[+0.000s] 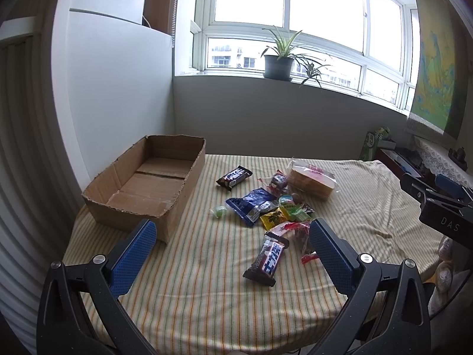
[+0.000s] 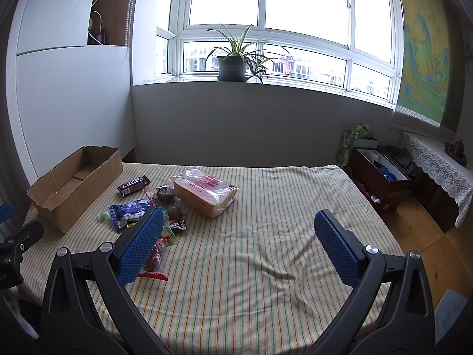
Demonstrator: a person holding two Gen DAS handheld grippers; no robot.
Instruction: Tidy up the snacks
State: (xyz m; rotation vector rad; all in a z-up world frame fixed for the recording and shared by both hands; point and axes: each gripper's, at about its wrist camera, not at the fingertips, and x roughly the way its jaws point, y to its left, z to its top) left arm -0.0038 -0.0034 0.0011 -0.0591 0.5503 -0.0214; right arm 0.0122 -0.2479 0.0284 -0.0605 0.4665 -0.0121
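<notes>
An empty cardboard box (image 1: 147,183) (image 2: 74,186) sits at the table's left. Beside it lies a heap of snacks: a dark chocolate bar (image 1: 234,177) (image 2: 133,185), a blue packet (image 1: 254,204) (image 2: 128,211), a bag of sliced bread (image 1: 312,179) (image 2: 205,192), small candies (image 1: 291,210), and a second chocolate bar (image 1: 267,261) nearest me. My left gripper (image 1: 232,250) hovers open over the near table, the second bar between its fingers' lines but untouched. My right gripper (image 2: 238,247) stands open above bare cloth, right of the heap, holding nothing.
A striped yellow cloth (image 2: 266,236) covers the table. Behind it are a grey wall and a window sill with a potted plant (image 2: 233,65). A red-brown crate (image 2: 381,180) and a lace-covered shelf (image 2: 437,162) stand off the table's right side.
</notes>
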